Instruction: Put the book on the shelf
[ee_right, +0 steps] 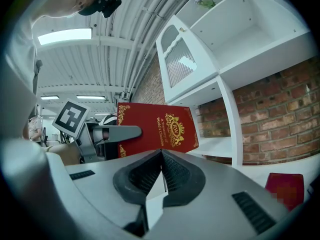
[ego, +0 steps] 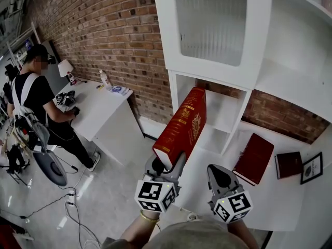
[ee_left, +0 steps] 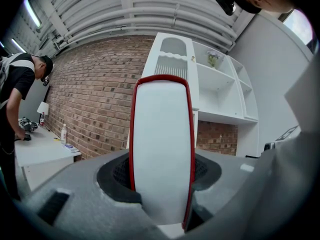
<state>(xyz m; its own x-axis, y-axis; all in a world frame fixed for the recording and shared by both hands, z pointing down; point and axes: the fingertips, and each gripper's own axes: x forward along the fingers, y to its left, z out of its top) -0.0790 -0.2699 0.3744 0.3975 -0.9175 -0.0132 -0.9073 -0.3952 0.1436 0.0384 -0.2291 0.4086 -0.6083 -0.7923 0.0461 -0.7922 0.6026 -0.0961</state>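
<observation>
A thick red book (ego: 182, 126) with gold print hangs in the air, tilted up toward the white shelf unit (ego: 234, 105). My left gripper (ego: 168, 163) is shut on its lower end, one jaw on each cover. In the left gripper view the book's white page edge (ee_left: 162, 149) fills the gap between the jaws. The right gripper view shows the front cover (ee_right: 157, 133) with the left gripper's finger (ee_right: 120, 132) across it. To the right of the book, my right gripper (ego: 218, 174) hovers before the shelf. Its jaws (ee_right: 161, 160) are shut together with nothing between them.
A second red book (ego: 254, 157), a small dark book (ego: 288, 164) and a framed picture (ego: 312, 168) lie on the low shelf board. A person (ego: 37, 98) stands at a white desk (ego: 101, 110) at the left. Cables (ego: 71, 204) cross the floor. A brick wall (ego: 104, 30) stands behind.
</observation>
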